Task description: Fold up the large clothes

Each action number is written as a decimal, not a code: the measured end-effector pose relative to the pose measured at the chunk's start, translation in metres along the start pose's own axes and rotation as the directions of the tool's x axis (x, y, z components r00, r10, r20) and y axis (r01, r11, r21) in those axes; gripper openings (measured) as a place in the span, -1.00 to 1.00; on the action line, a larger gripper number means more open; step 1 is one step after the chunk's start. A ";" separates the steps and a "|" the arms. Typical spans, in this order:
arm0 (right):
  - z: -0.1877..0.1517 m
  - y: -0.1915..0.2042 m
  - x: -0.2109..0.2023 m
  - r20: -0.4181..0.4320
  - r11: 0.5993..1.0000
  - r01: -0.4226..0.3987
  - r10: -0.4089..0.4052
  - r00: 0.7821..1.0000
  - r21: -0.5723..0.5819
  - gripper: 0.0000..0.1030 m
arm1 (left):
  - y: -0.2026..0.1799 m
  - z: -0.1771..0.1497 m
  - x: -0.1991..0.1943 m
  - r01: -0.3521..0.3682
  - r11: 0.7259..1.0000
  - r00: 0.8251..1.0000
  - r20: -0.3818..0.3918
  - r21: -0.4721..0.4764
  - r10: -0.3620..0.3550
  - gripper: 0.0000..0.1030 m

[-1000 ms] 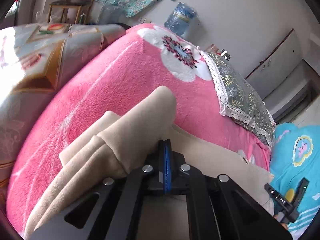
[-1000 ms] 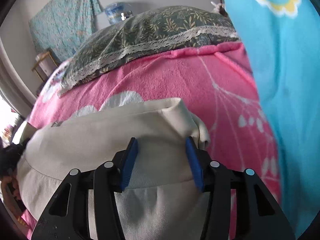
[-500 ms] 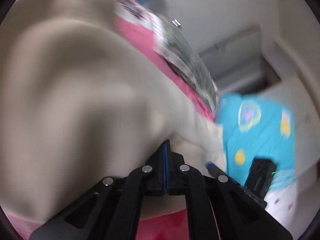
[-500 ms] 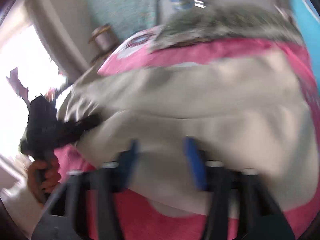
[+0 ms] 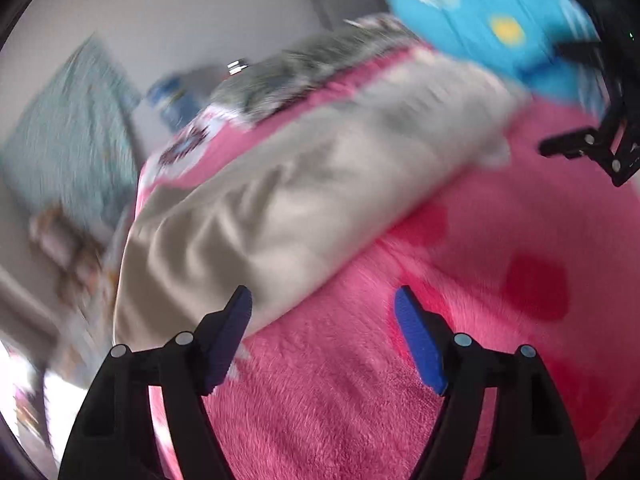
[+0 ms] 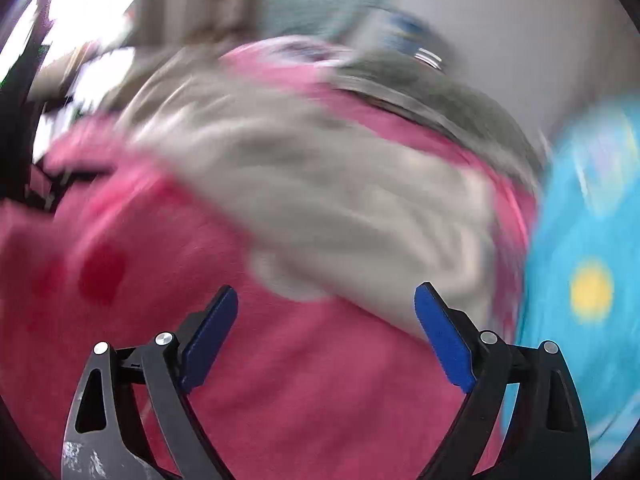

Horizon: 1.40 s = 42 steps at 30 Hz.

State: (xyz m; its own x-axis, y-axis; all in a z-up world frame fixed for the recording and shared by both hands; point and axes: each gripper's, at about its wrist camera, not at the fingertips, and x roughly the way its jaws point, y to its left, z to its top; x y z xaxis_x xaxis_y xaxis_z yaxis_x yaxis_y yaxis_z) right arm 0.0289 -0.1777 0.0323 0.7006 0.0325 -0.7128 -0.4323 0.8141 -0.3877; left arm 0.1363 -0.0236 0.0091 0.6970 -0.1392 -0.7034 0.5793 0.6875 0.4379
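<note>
Though blurred, one beige garment (image 5: 304, 200).

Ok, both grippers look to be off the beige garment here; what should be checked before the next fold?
1. Left gripper free of cloth: ok, jaws opening, only pink blanket between them.
2. Right gripper free of cloth: ok, jaws opening, nothing between the pads.
3. Beige garment lying on the blanket: ok.
4. Fold lies flat and even: cannot tell, both views are blurred.
5. Garment clear of the patterned pillow: cannot tell, the blur merges their edges.
6. Next edge to grasp visible: ok, the near edge lies just ahead of the left gripper.
</note>
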 end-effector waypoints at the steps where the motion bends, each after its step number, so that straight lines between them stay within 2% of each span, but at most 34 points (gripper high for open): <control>1: 0.005 0.018 0.007 0.019 0.995 0.035 -0.033 0.999 -0.094 0.75 | -0.004 0.002 0.007 -0.018 0.999 1.000 -0.006 0.034 0.018 0.42; 4: 0.015 0.040 0.041 0.008 0.972 0.096 -0.096 0.995 -0.213 0.86 | -0.010 0.014 0.031 -0.042 0.998 0.999 -0.005 0.047 0.042 0.53; 6: 0.016 0.032 0.050 0.044 0.976 0.061 -0.053 0.998 -0.209 0.86 | -0.007 0.025 0.046 -0.077 0.997 0.997 0.005 0.023 0.076 0.55; 8: 0.018 0.010 0.063 0.025 0.979 0.117 -0.114 0.993 -0.169 0.86 | 0.002 0.036 0.058 -0.133 0.991 0.991 0.006 0.015 0.133 0.55; 9: 0.013 -0.012 0.072 -0.018 0.973 0.193 -0.197 0.980 -0.126 0.78 | 0.008 0.036 0.062 -0.123 0.992 0.992 0.001 0.007 0.123 0.55; 10: 0.008 -0.028 0.081 -0.062 0.972 0.214 -0.220 0.973 -0.094 0.53 | 0.012 0.035 0.063 -0.100 0.995 0.995 0.003 -0.006 0.100 0.55; 11: 0.001 -0.043 0.085 -0.089 0.977 0.202 -0.207 0.974 -0.063 0.29 | 0.014 0.033 0.063 -0.093 0.996 0.996 0.012 -0.010 0.093 0.55; 12: -0.011 -0.067 0.091 -0.119 0.978 0.209 -0.207 0.971 0.005 0.27 | 0.015 0.030 0.061 -0.108 0.994 0.994 0.020 0.004 0.108 0.55; 14: -0.019 -0.080 0.092 -0.105 0.982 0.178 -0.171 0.980 0.055 0.27 | 0.014 0.027 0.062 -0.131 0.991 0.991 0.024 0.023 0.130 0.55; 18: -0.010 -0.052 0.102 -0.055 0.953 0.289 -0.294 0.954 -0.088 0.12 | 0.004 0.038 0.073 -0.196 0.977 0.980 0.028 0.082 0.195 0.52; 21: -0.003 -0.052 0.110 -0.063 0.959 0.277 -0.281 0.958 -0.069 0.09 | 0.001 0.048 0.082 -0.214 0.972 0.977 0.040 0.098 0.211 0.48; 22: -0.001 -0.058 0.112 -0.083 0.968 0.246 -0.250 0.965 -0.048 -0.02 | 0.002 0.051 0.086 -0.210 0.973 0.977 0.041 0.095 0.207 0.42; 24: 0.013 -0.054 0.123 -0.083 0.950 0.304 -0.310 0.947 -0.071 -0.34 | -0.005 0.055 0.090 -0.215 0.970 0.976 0.057 0.117 0.210 -0.14; 25: 0.014 -0.049 0.122 -0.072 0.934 0.348 -0.354 0.933 -0.080 -0.43 | -0.009 0.054 0.090 -0.234 0.962 0.972 0.065 0.140 0.227 -0.29; 26: 0.015 -0.048 0.120 -0.071 0.930 0.361 -0.365 0.928 -0.068 -0.46 | -0.017 0.052 0.087 -0.255 0.952 0.967 0.075 0.172 0.245 -0.51; 27: 0.015 -0.051 0.118 -0.074 0.932 0.359 -0.361 0.930 -0.046 -0.49 | -0.019 0.051 0.084 -0.263 0.948 0.964 0.080 0.178 0.253 -0.54; 29: 0.010 -0.059 0.109 -0.071 0.944 0.330 -0.328 0.942 0.011 -0.52 | -0.015 0.049 0.074 -0.229 0.962 0.973 0.068 0.151 0.221 -0.56; 32: 0.007 -0.053 0.084 -0.035 0.943 0.332 -0.332 0.943 0.014 -0.54 | -0.007 0.045 0.047 -0.164 0.984 0.986 0.052 0.065 0.160 -0.58; 34: 0.001 -0.039 0.043 -0.012 0.942 0.325 -0.325 0.946 0.081 -0.55 | -0.010 0.037 0.017 -0.101 0.995 0.994 0.049 0.015 0.100 -0.58; 37: -0.013 -0.036 -0.002 -0.019 0.941 0.264 -0.266 0.964 0.210 -0.54 | -0.033 0.017 -0.030 -0.025 1.000 0.999 0.025 -0.009 0.025 -0.58; 41: -0.045 -0.001 -0.045 -0.092 0.957 0.222 -0.209 0.974 0.184 -0.51 | -0.075 -0.023 -0.098 0.058 0.994 0.997 -0.036 -0.092 -0.062 -0.56; 42: -0.064 0.014 -0.051 -0.160 0.969 0.204 -0.181 0.970 0.141 -0.37 | -0.087 -0.034 -0.108 0.059 0.994 0.996 -0.054 -0.095 -0.065 -0.51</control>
State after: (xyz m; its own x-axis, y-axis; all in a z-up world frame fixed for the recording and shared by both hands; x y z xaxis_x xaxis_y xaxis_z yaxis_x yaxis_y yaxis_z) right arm -0.0495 -0.2051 0.0261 0.6675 -0.2085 -0.7148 -0.1955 0.8772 -0.4385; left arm -0.0040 -0.0439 0.0277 0.6344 -0.1447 -0.7594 0.5767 0.7428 0.3402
